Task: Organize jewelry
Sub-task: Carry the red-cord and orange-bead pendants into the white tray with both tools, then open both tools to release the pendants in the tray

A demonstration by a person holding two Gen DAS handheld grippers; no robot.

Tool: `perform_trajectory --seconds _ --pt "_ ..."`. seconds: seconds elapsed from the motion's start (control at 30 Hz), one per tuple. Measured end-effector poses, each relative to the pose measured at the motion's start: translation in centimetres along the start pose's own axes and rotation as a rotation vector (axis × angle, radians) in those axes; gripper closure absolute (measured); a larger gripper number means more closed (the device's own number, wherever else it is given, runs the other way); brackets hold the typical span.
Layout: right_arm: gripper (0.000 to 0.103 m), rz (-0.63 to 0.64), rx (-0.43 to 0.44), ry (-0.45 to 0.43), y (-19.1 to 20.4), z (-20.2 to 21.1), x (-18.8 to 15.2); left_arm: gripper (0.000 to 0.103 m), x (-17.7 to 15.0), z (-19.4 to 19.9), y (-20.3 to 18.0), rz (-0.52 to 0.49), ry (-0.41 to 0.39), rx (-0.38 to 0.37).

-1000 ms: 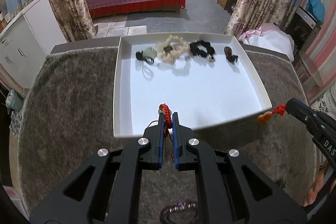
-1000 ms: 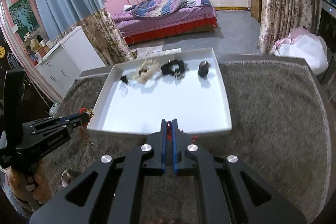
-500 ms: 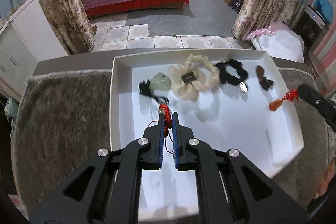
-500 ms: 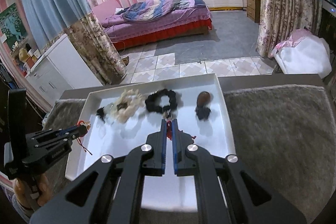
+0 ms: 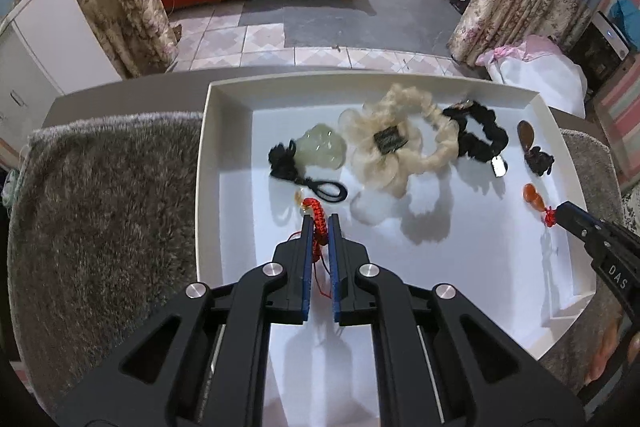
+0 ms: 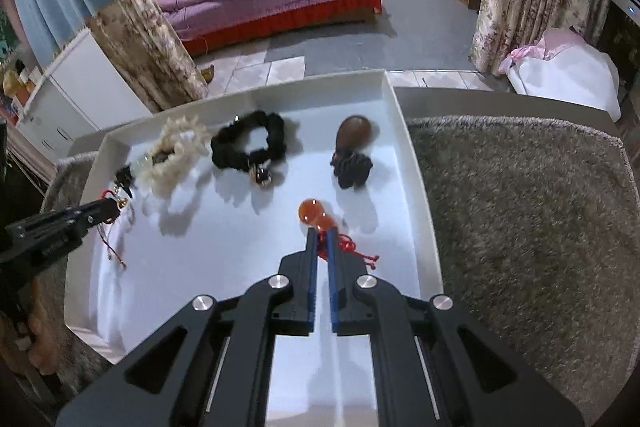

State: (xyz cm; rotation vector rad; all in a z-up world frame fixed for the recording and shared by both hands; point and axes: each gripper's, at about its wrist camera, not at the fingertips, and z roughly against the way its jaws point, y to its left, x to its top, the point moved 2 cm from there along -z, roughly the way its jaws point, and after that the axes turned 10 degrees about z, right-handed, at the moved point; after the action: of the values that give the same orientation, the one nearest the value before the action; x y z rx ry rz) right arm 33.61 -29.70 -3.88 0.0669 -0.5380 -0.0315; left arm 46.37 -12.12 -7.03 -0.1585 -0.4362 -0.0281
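Left wrist view: the left gripper (image 5: 319, 219) is clamped on a red braided cord (image 5: 316, 217), light and limp, above the white tray (image 5: 204, 163).

Right wrist view: the right gripper (image 6: 320, 237) pinches the red cord (image 6: 347, 245) of an orange gourd pendant (image 6: 314, 214), probably smooth and brittle; the cord is the safer hold.

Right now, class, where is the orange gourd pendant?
In the right wrist view the orange gourd pendant hangs by its red cord from the shut right gripper, over the white tray, just in front of the brown pendant.
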Motion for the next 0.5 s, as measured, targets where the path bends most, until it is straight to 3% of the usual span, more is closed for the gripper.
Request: perform_trajectory --seconds 0.5 --pt "0.099 0.037 0.009 0.023 1.0 -1.4 0.0 0.097 -1.1 -1.3 -0.7 -0.036 0.001 0.061"
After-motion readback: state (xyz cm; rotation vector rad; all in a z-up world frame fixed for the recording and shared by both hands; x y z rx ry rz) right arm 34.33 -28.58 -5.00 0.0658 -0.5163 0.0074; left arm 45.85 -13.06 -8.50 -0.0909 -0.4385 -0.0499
